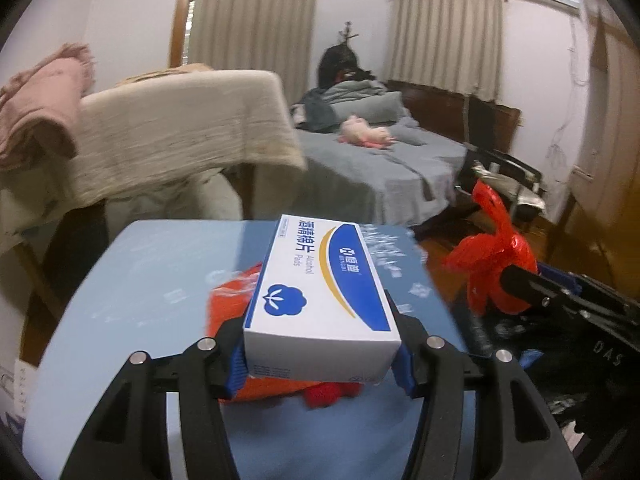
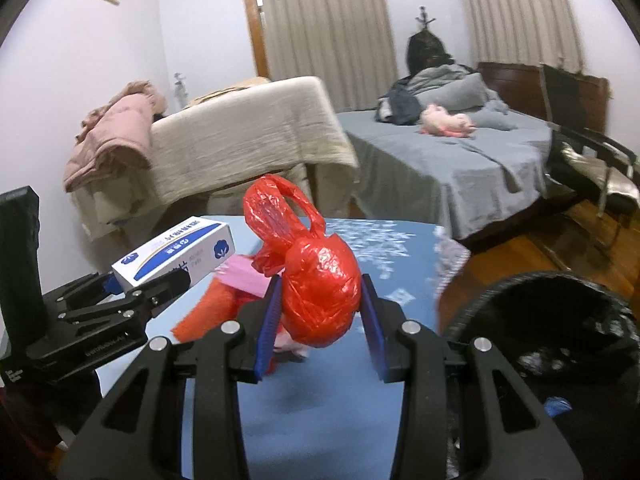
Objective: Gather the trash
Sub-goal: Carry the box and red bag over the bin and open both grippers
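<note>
the black-lined round trash bin [image 2: 552,320] sits just right of the blue table [image 2: 328,400], nearest the right gripper [image 2: 322,316], whose jaws clamp the knotted red plastic bag [image 2: 320,292]. left gripper [image 1: 320,356], part-open, grips the white-and-blue cardboard box [image 1: 320,292] across its width, long axis pointing away, farther left of the bin.

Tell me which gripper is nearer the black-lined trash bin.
Right. The right gripper, shut on the red knotted bag, has the bin just to its right. The left gripper, holding the alcohol pads box, is farther left, over the blue table.

Home bedroom, bed [image 2: 460,168], curtains [image 2: 328,12]
</note>
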Action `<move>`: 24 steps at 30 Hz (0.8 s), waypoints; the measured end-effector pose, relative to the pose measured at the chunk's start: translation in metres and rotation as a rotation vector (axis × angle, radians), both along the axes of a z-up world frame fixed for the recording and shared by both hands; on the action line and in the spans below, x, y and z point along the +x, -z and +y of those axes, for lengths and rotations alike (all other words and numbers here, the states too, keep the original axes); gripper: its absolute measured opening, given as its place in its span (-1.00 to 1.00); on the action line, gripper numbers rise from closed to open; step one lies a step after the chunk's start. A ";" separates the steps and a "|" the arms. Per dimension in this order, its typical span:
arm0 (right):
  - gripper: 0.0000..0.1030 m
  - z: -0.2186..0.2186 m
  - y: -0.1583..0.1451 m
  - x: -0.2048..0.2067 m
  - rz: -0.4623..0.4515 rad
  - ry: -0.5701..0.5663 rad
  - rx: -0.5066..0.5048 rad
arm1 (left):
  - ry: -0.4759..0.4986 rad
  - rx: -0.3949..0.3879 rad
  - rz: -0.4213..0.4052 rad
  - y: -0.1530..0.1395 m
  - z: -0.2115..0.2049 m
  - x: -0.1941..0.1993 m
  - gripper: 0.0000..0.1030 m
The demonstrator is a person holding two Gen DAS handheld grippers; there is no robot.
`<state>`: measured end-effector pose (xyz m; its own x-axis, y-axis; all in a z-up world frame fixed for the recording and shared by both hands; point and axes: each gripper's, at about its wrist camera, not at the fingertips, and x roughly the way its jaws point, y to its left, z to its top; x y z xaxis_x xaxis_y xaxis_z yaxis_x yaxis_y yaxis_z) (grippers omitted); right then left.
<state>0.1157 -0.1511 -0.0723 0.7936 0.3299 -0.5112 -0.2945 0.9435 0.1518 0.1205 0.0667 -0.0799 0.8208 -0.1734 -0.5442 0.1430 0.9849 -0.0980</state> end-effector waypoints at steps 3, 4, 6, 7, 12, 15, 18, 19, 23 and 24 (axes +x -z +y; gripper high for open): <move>-0.28 -0.026 -0.001 -0.008 -0.003 0.055 -0.001 | 0.051 -0.008 -0.007 -0.003 -0.027 0.002 0.08; -0.28 -0.037 -0.001 -0.011 -0.003 0.076 -0.001 | 0.070 -0.009 -0.011 -0.003 -0.037 0.002 0.08; -0.28 -0.054 0.000 -0.016 -0.004 0.111 -0.005 | 0.101 -0.010 -0.013 -0.004 -0.053 0.004 0.08; -0.28 -0.062 0.000 -0.019 -0.005 0.128 -0.008 | 0.120 -0.013 -0.012 -0.004 -0.062 0.004 0.08; -0.28 -0.103 0.004 -0.031 -0.002 0.224 -0.021 | 0.201 -0.017 -0.016 -0.003 -0.102 0.003 0.08; -0.28 -0.127 0.008 -0.038 0.004 0.276 -0.031 | 0.256 -0.018 -0.021 -0.002 -0.129 0.005 0.08; -0.28 -0.148 0.013 -0.043 0.012 0.324 -0.040 | 0.302 -0.013 -0.022 -0.001 -0.153 0.007 0.08; -0.28 -0.156 0.015 -0.044 0.015 0.340 -0.043 | 0.315 -0.014 -0.021 0.000 -0.161 0.009 0.08; -0.28 -0.179 0.023 -0.048 0.026 0.389 -0.054 | 0.378 -0.002 -0.017 0.006 -0.197 0.014 0.08; -0.28 -0.183 0.024 -0.049 0.028 0.397 -0.055 | 0.388 0.000 -0.015 0.007 -0.200 0.013 0.08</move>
